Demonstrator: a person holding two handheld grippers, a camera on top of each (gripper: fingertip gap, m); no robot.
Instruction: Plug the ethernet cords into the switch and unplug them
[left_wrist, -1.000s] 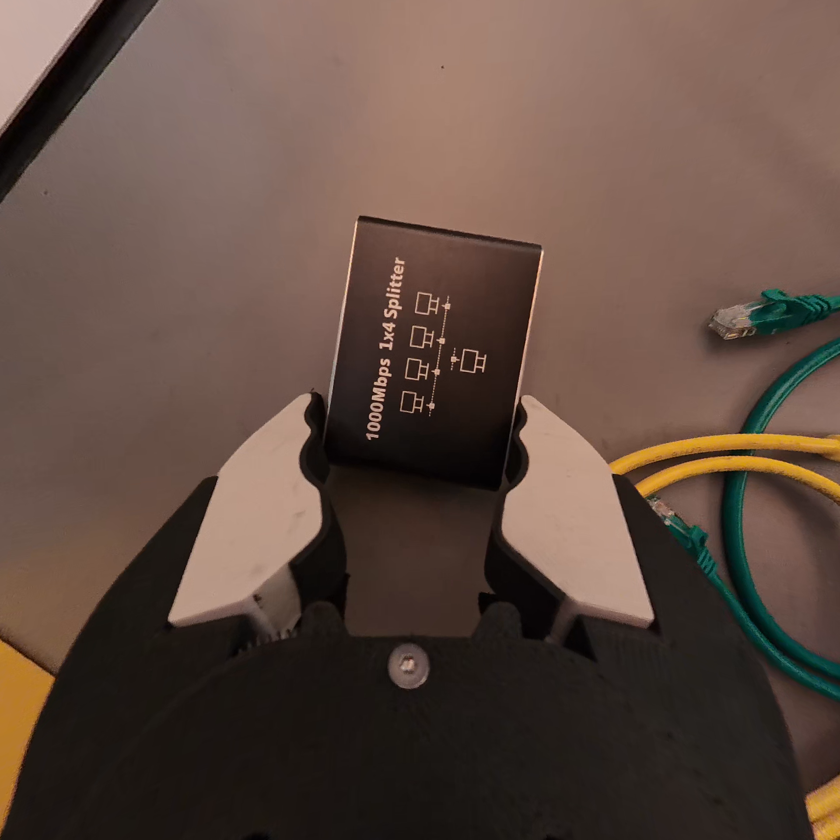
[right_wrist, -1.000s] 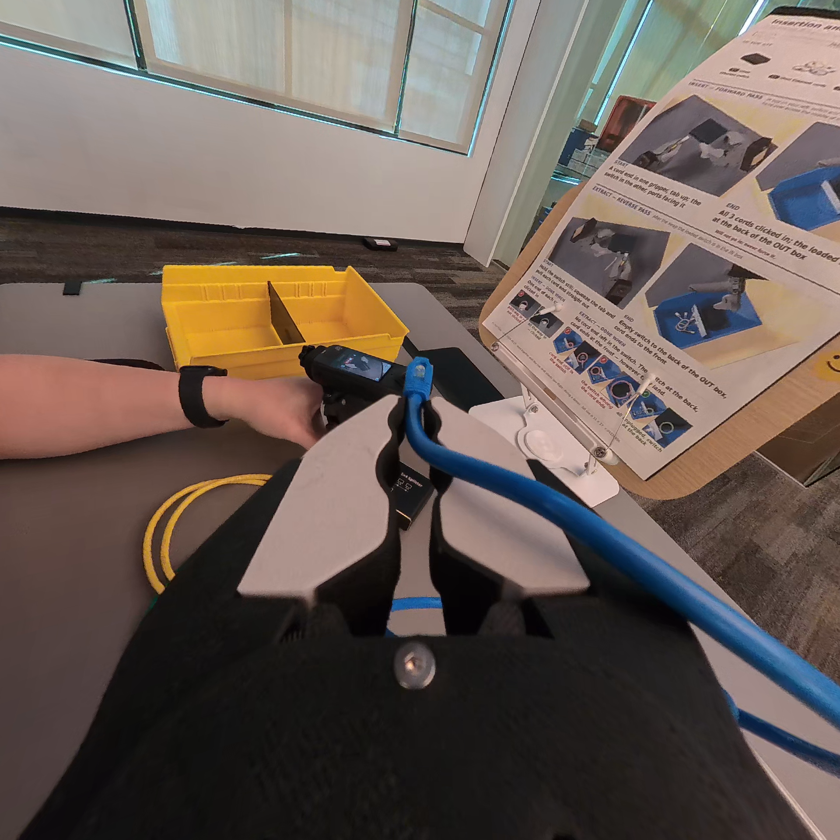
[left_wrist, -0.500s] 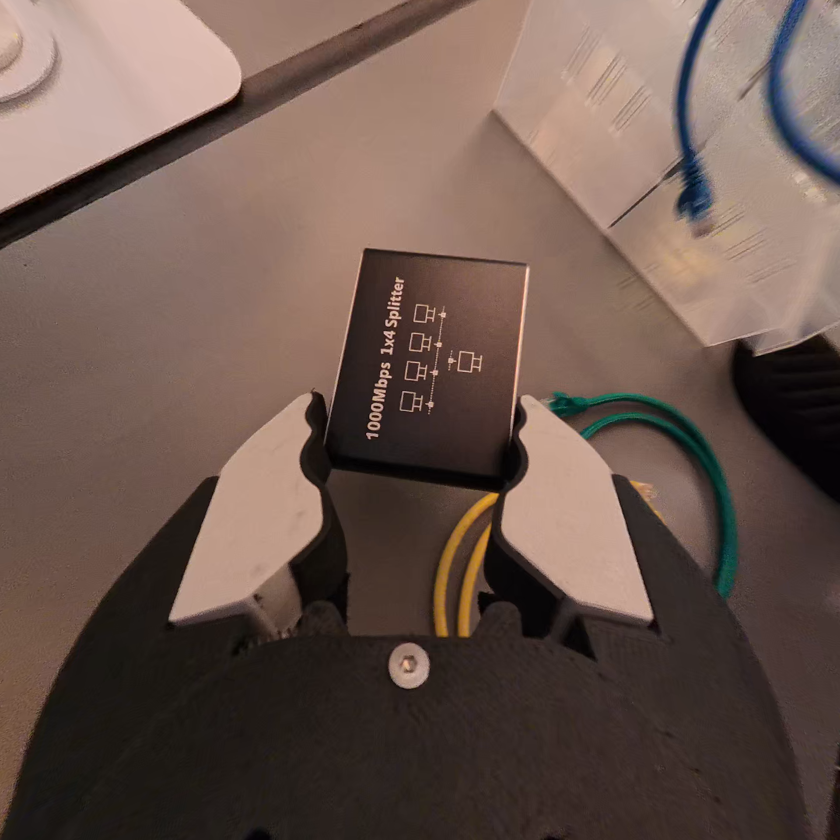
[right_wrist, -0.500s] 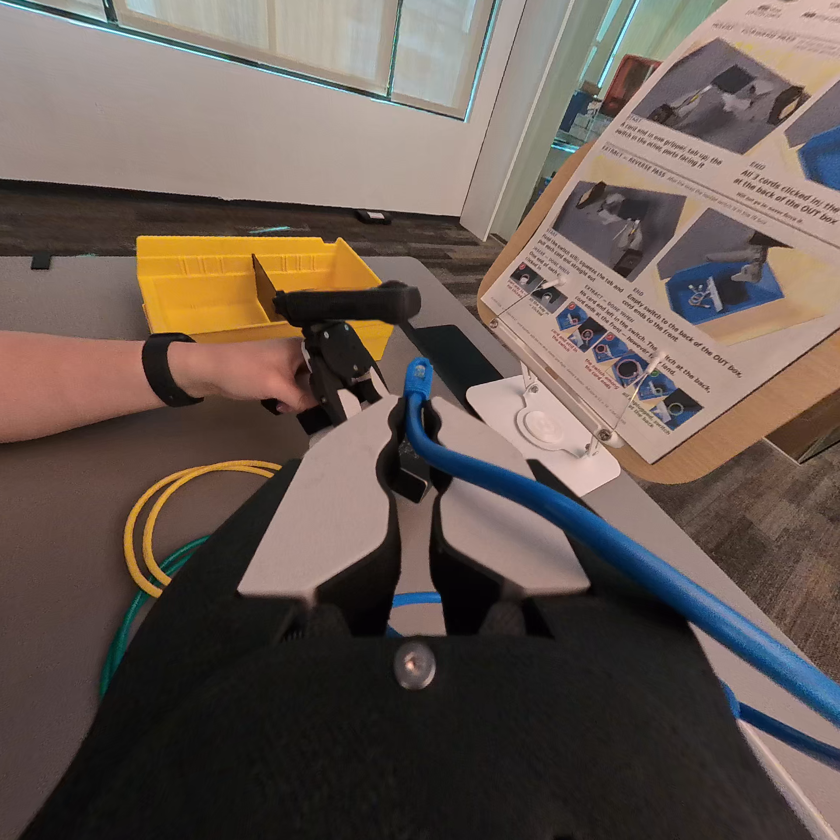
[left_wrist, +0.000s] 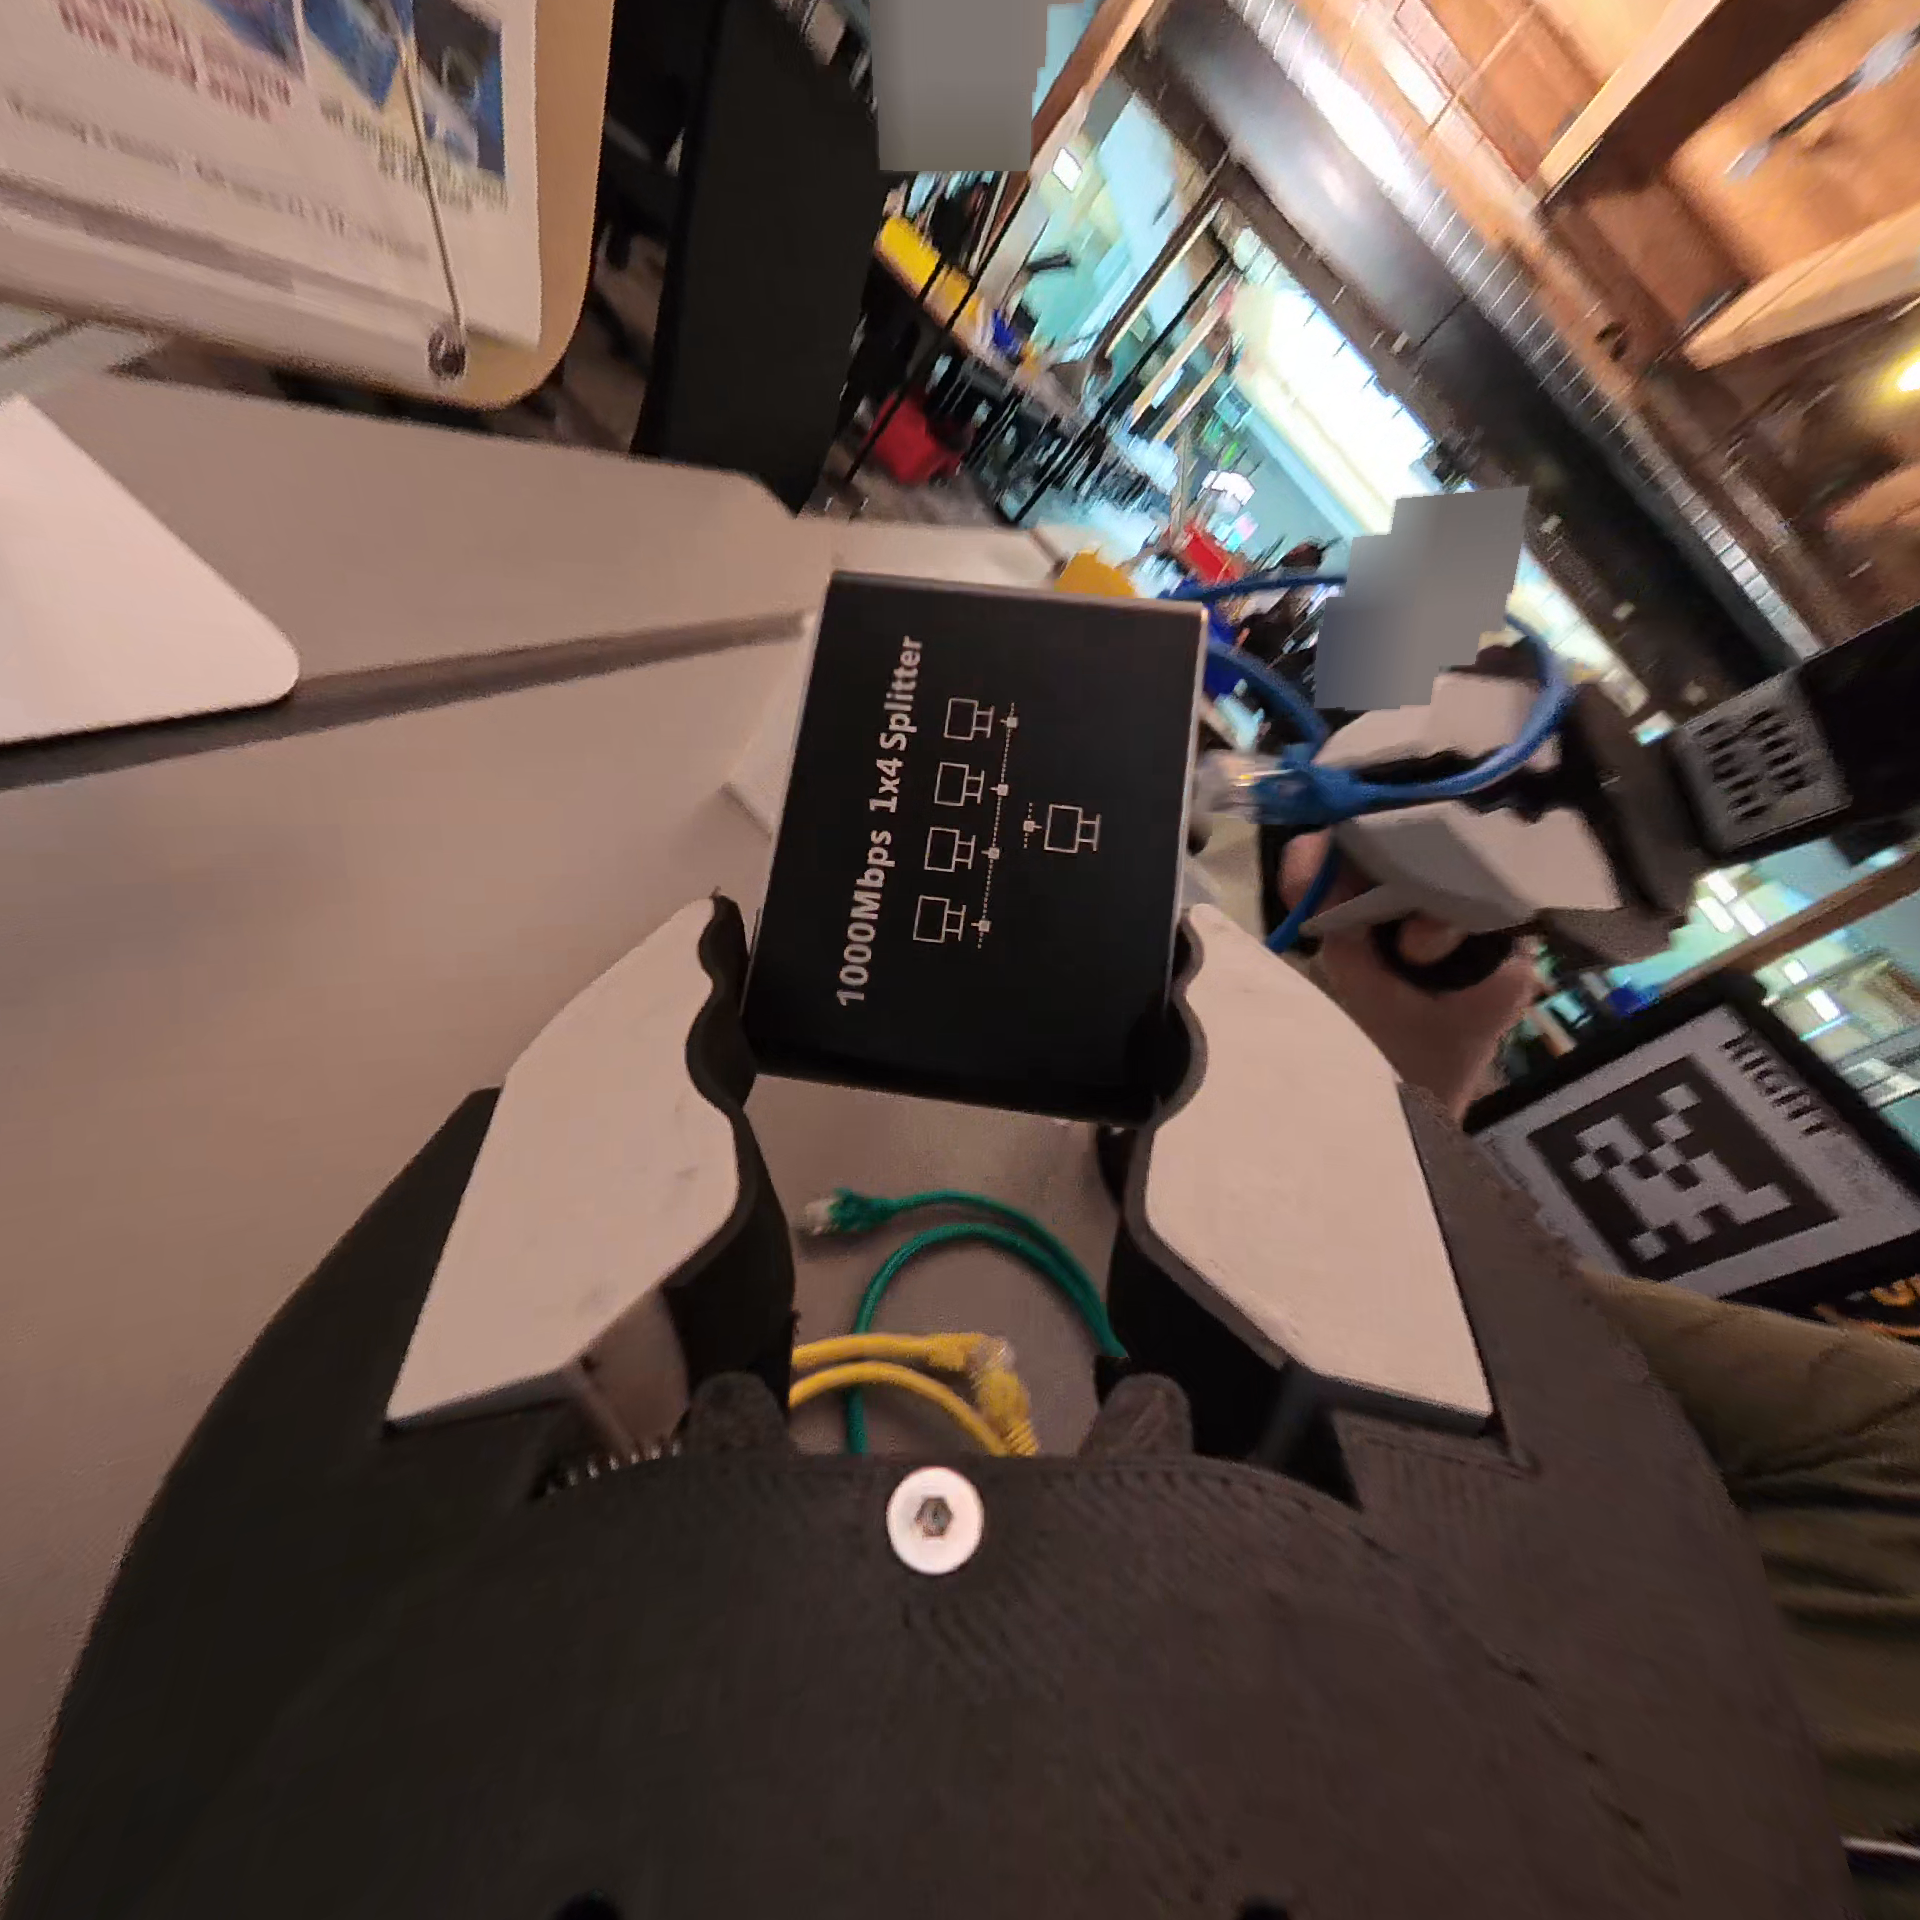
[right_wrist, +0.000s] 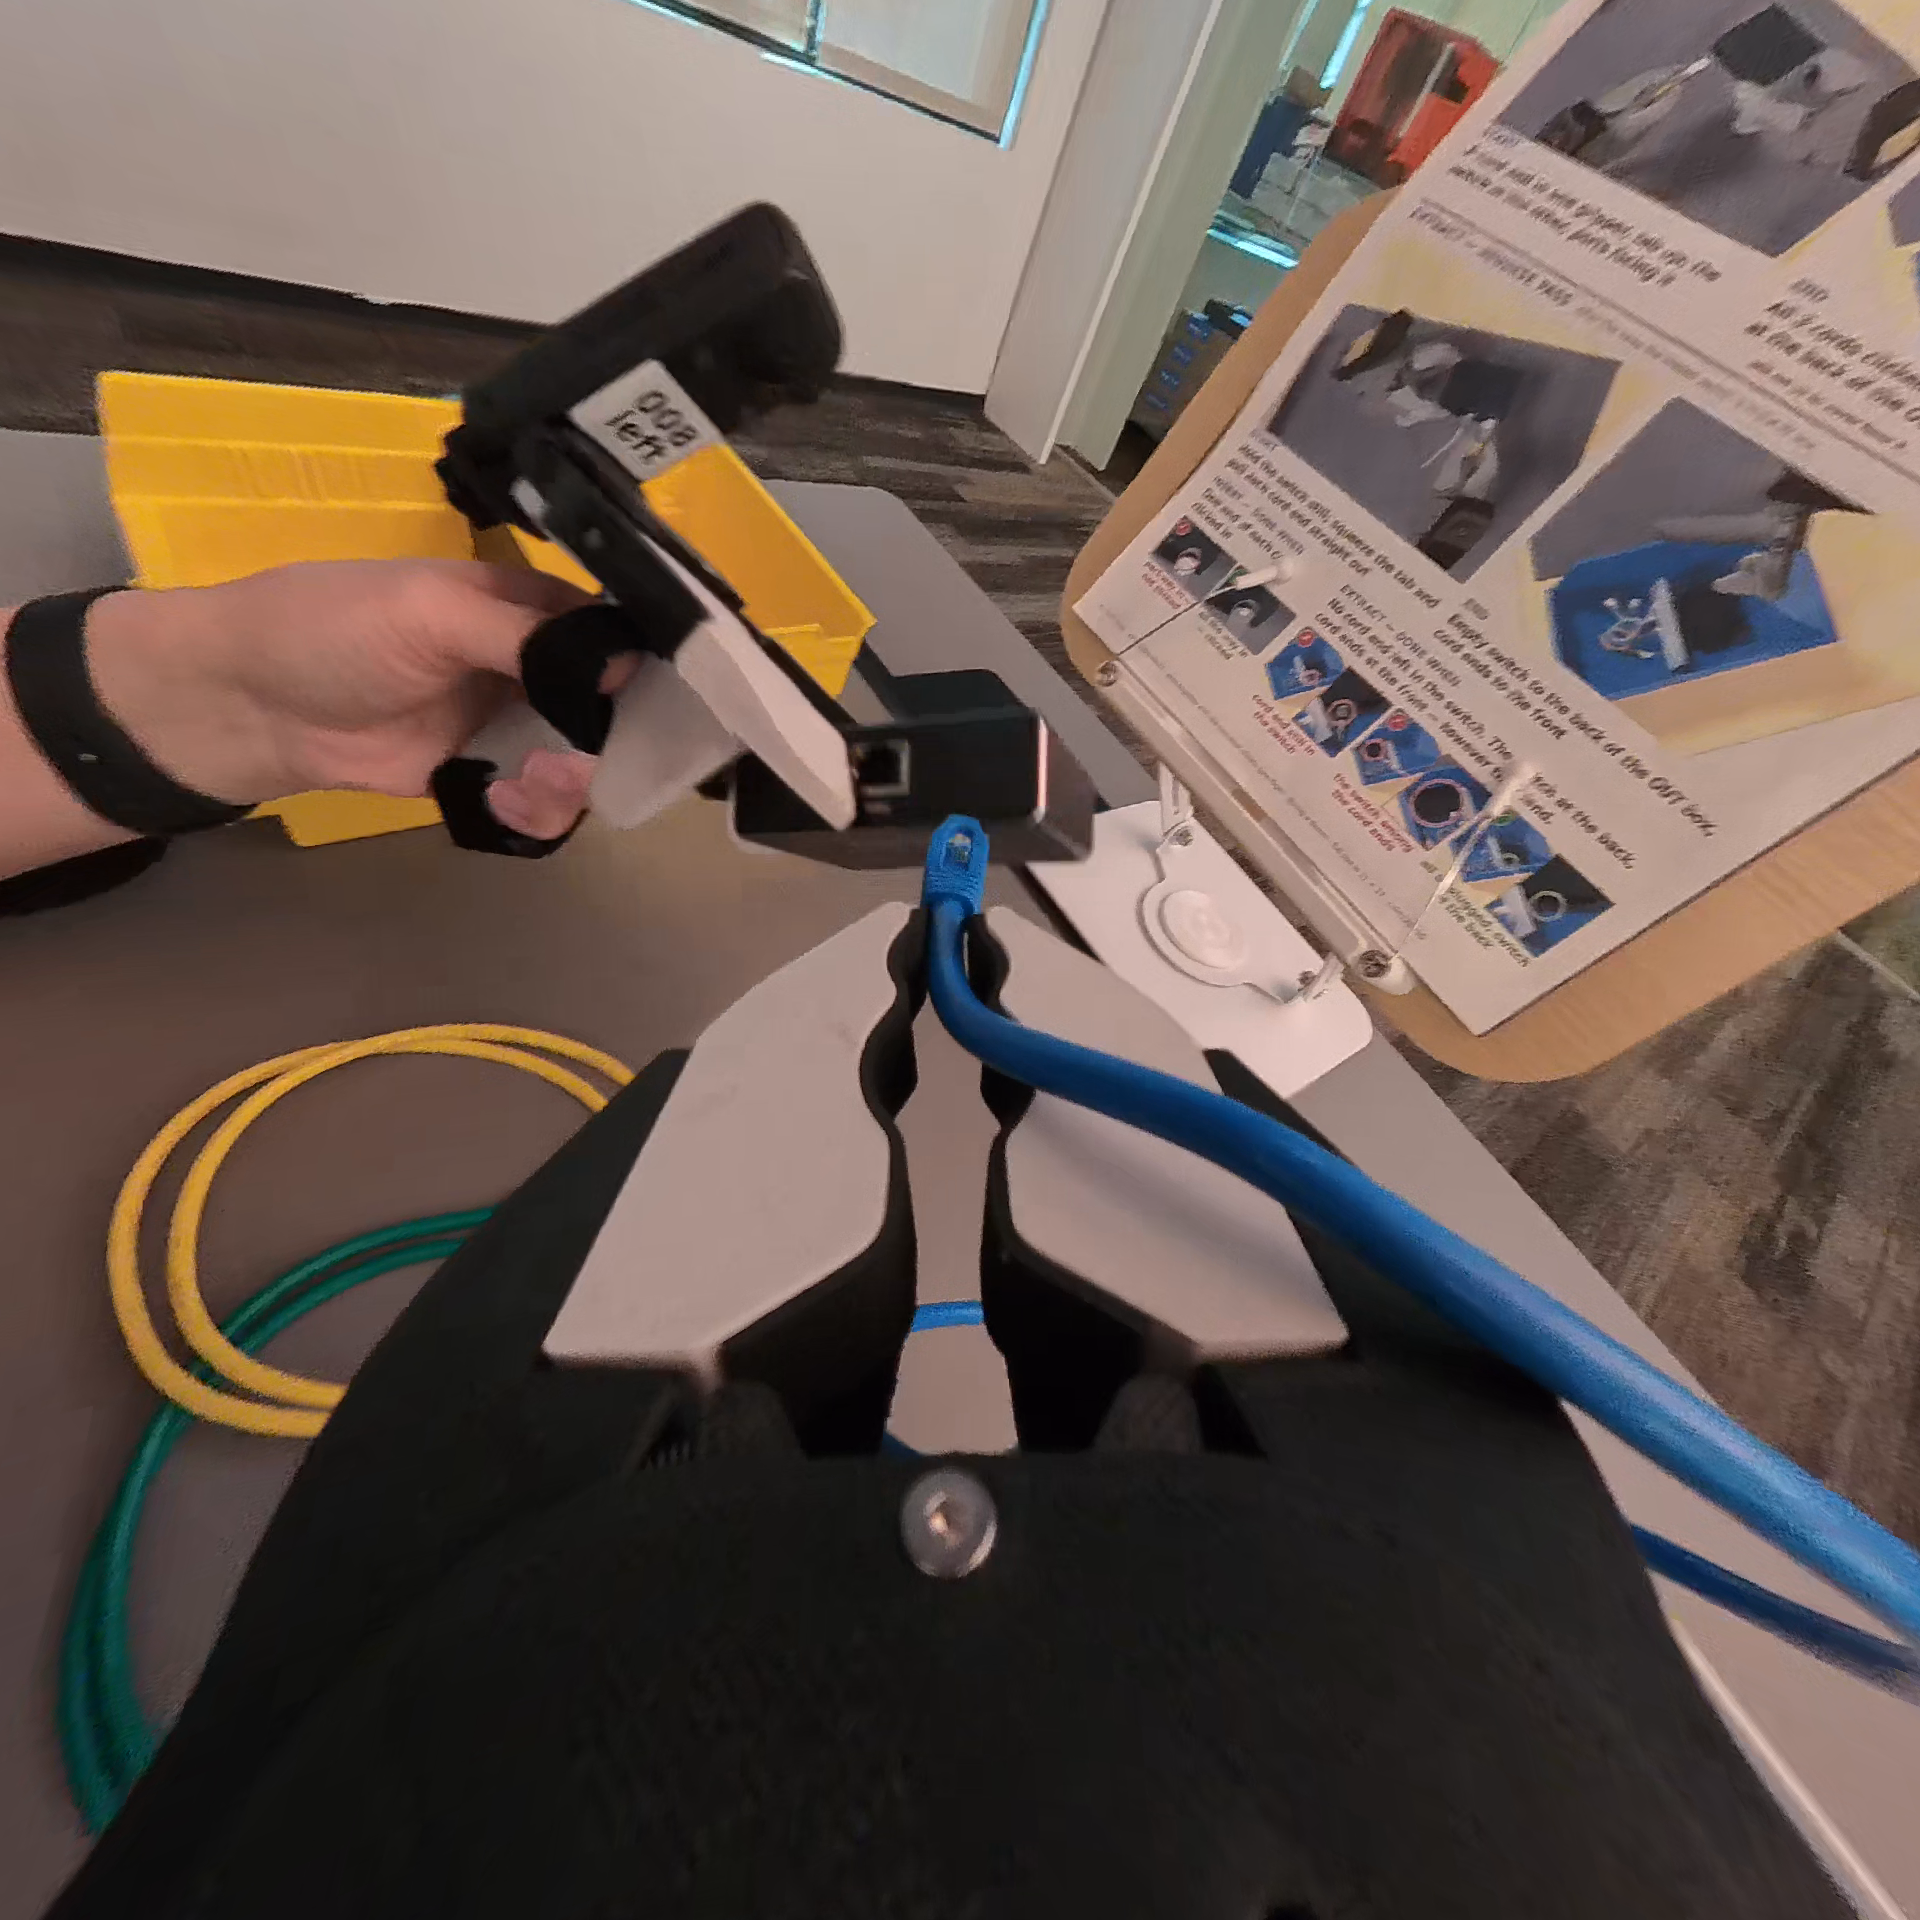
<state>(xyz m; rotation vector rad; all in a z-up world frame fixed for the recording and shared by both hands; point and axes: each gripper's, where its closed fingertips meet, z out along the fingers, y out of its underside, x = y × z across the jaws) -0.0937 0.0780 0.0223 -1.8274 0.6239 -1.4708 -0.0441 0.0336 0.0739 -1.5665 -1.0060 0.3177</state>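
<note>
Switch (right_wrist: 935, 769) raised above table (right_wrist: 416, 935), bin (right_wrist: 260, 488) behind, cords (right_wrist: 208, 1247) left.

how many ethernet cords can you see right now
3. The blue cord is clamped in the right gripper; the yellow cord and green cord lie coiled on the table. More may be hidden.

The left gripper (left_wrist: 961, 961) clamps the black switch (left_wrist: 982, 831) by its two long sides, lifted clear of the grey table (left_wrist: 312, 883). At three o'clock from the switch, the right gripper (left_wrist: 1475, 821) holds a blue cord (left_wrist: 1351, 784), its plug pointing at the switch's right edge. At six o'clock, between the fingers, a green cord (left_wrist: 935, 1242) and a yellow cord (left_wrist: 935, 1371) lie on the table.
</note>
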